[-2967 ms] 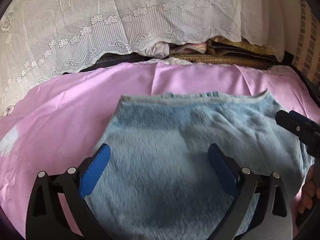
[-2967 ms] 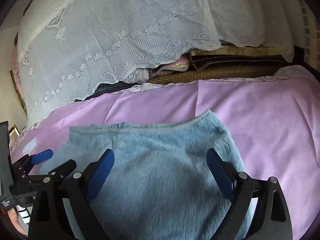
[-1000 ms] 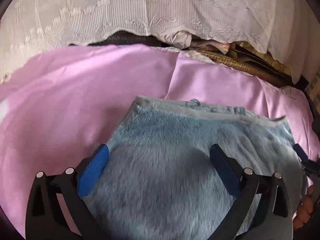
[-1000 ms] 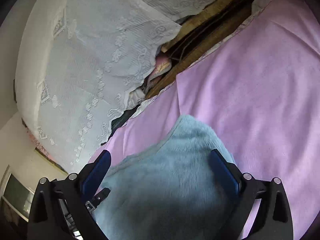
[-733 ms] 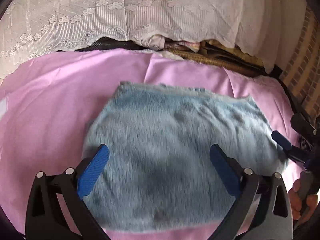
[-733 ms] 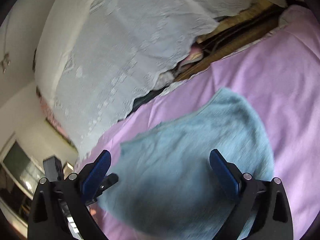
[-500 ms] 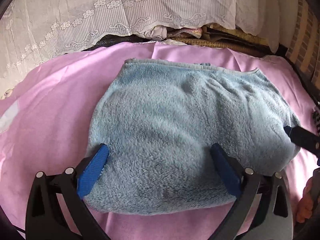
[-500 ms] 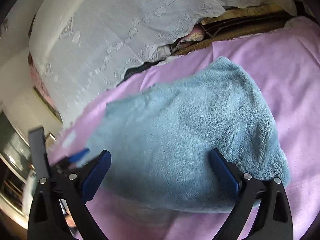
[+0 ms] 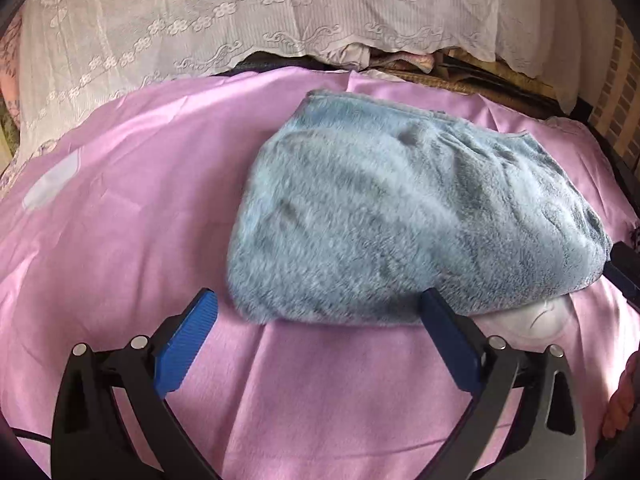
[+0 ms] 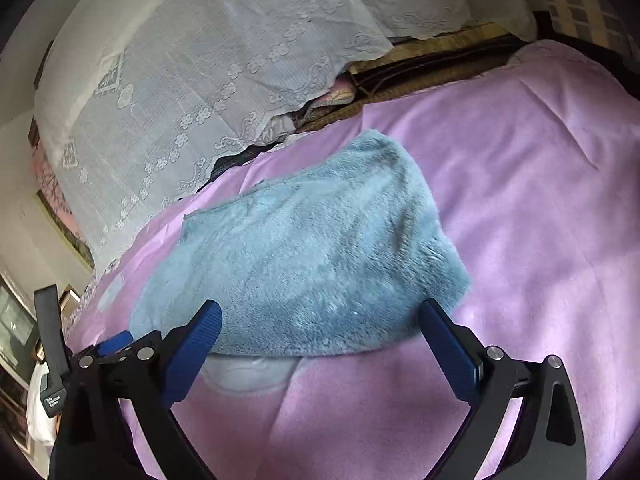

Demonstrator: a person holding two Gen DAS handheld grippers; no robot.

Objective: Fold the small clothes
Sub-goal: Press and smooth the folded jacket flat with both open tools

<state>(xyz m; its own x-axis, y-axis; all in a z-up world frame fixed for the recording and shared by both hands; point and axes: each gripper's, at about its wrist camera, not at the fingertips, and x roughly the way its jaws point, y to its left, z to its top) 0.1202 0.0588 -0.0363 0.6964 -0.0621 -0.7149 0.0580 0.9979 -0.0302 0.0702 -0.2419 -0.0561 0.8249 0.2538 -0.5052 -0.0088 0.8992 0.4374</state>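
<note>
Pink sheet [image 9: 120, 220] covers the whole bed, smooth apart from a few creases. Behind it, white lace cloth [image 9: 240, 20] hangs over a pile of bedding at the far edge. On the sheet lies the blue fleece garment [image 9: 400, 220], folded over into a thick, rounded bundle, with a pale white patch [image 9: 536, 320] showing from under its near edge. The left gripper [image 9: 318, 340] hovers just short of the garment, its blue-padded fingers spread wide and holding nothing. The right gripper [image 10: 320, 344] sits at the garment's near edge, fingers likewise wide apart and empty.
</note>
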